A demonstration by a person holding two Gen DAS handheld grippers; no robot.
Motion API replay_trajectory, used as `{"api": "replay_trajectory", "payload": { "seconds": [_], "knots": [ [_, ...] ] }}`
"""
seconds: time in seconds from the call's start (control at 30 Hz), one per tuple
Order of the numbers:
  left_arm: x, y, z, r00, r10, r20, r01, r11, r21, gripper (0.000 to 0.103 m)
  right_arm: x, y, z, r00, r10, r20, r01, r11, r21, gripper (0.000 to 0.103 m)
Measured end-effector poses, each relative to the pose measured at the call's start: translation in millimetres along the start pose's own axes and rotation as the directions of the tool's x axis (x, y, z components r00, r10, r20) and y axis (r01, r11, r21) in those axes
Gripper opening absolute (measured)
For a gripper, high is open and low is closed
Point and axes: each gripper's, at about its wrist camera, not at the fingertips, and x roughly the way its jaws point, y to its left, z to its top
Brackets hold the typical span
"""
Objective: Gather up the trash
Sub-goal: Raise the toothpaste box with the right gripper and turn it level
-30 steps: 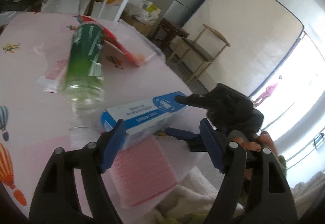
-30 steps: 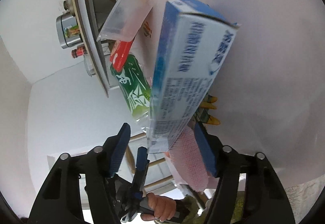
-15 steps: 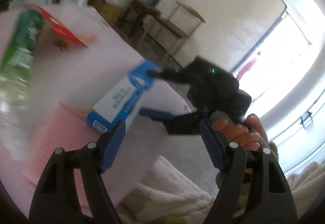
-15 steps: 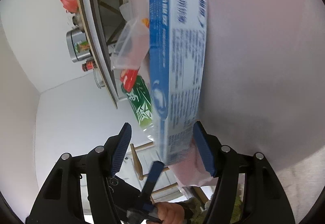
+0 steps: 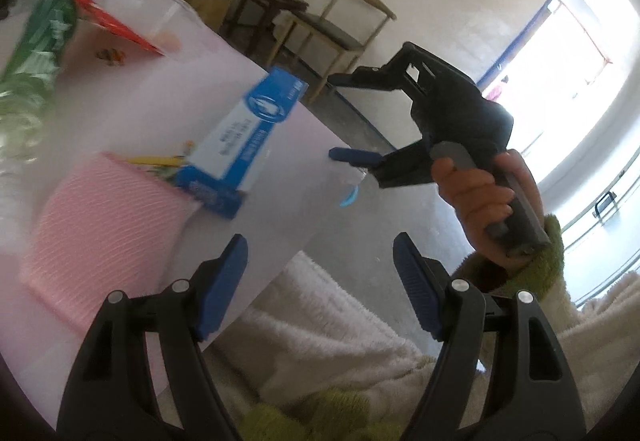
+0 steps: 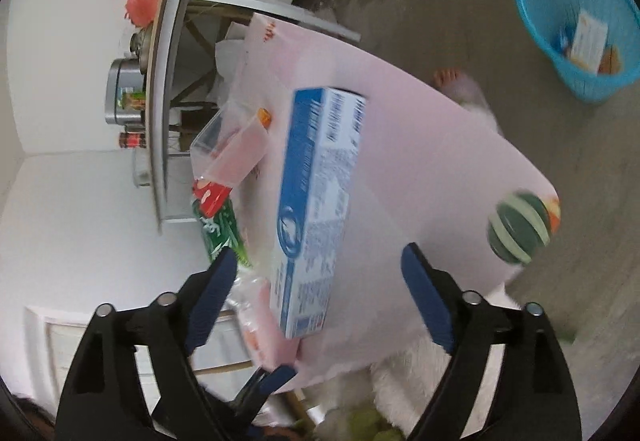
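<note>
A blue and white carton box (image 5: 248, 137) lies on the pink table (image 5: 132, 109); it also shows in the right wrist view (image 6: 316, 209). My right gripper (image 6: 316, 293) is open, pulled back from the box, and empty; it shows in the left wrist view (image 5: 344, 117) above the table's edge. My left gripper (image 5: 320, 289) is open and empty, off the table's near edge. A green bottle (image 5: 36, 53) lies at the left, also in the right wrist view (image 6: 220, 233). A red wrapper (image 5: 116, 25) and a pink cloth (image 5: 100, 233) lie by it.
A blue trash basket (image 6: 576, 25) with some trash in it stands on the floor beyond the table. A clear plastic bag (image 6: 228, 153) lies on the table. A chair (image 5: 340, 29) and a shelf unit (image 6: 160, 113) stand nearby. White fluffy fabric (image 5: 320, 341) lies below the table edge.
The right gripper drew back from the blue box, which now lies free on the table. The left gripper swung right and back off the table's edge.
</note>
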Motion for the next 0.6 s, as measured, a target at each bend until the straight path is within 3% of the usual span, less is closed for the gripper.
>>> {"api": "replay_trajectory", "payload": {
  "seconds": [0.1,0.23,0.4,0.53,0.6],
  "knots": [
    [-23.6,8.2,-11.1,0.999,0.041,0.03,-0.041,0.999,-0.01,0.071,6.6,13.8,3.0,0.995,-0.091,0.042,0.093,0.994,-0.064,0.085],
    [-48.3,13.3,-22.1,0.993,0.099,0.062,-0.098,0.995,-0.029,0.072,30.7,36.8,6.6,0.967,-0.24,0.087,0.252,0.952,-0.176,0.085],
    [-71.8,31.2,-35.5,0.982,0.161,0.098,-0.152,0.984,-0.091,0.075,60.9,62.6,5.1,0.941,-0.325,0.097,0.338,0.884,-0.323,0.085],
    [-74.1,41.6,-34.0,0.976,0.192,0.099,-0.179,0.975,-0.128,0.075,77.4,78.8,-7.2,0.891,-0.428,0.152,0.442,0.741,-0.505,0.085],
    [-77.5,42.1,-30.9,0.971,0.206,0.125,-0.191,0.974,-0.122,0.075,78.8,86.3,-18.5,0.879,-0.444,0.177,0.455,0.667,-0.59,0.085]
  ]
}}
